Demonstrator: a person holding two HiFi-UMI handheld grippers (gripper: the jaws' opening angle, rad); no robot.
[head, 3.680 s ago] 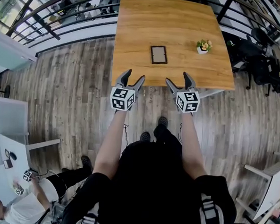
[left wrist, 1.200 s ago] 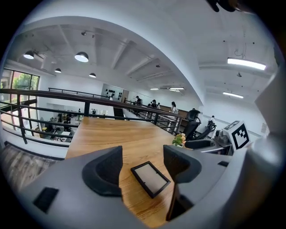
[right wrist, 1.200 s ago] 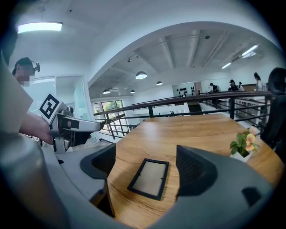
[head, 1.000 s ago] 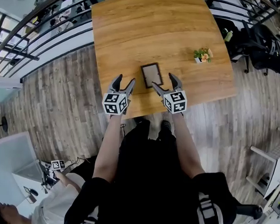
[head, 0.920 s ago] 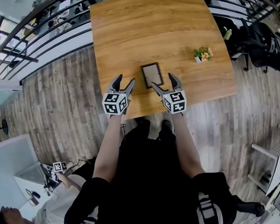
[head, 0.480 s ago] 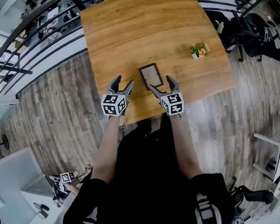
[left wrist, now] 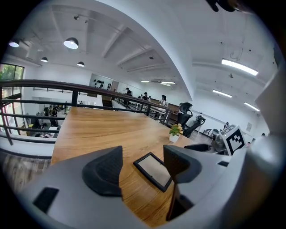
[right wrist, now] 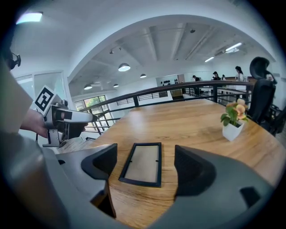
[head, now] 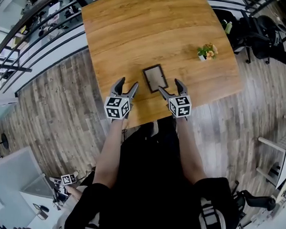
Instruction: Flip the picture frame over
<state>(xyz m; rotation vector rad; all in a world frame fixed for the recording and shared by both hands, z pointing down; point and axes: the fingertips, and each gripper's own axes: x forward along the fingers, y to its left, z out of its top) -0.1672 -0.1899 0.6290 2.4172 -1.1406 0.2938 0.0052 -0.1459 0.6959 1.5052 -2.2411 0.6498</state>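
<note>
The picture frame [head: 155, 77] lies flat on the wooden table [head: 138, 29], close to the edge on my side. It's got a dark border with the pale panel facing up. Could be the backing side, but it's a bit too blurry for me to swear to it.

My right gripper [head: 170, 87] hangs just off the frame's near right corner. The jaws are spread wide, they've just been closing a touch, and there's nothing pinched in them. In the right gripper view the frame sits out ahead in the gap, not between the pads.

The left gripper [head: 127, 85] sits near the frame's left side, low over the table edge. It's also wide open and holding nothing.

Further off to the right there's a small potted plant [head: 207, 50], well apart from the frame.
</note>
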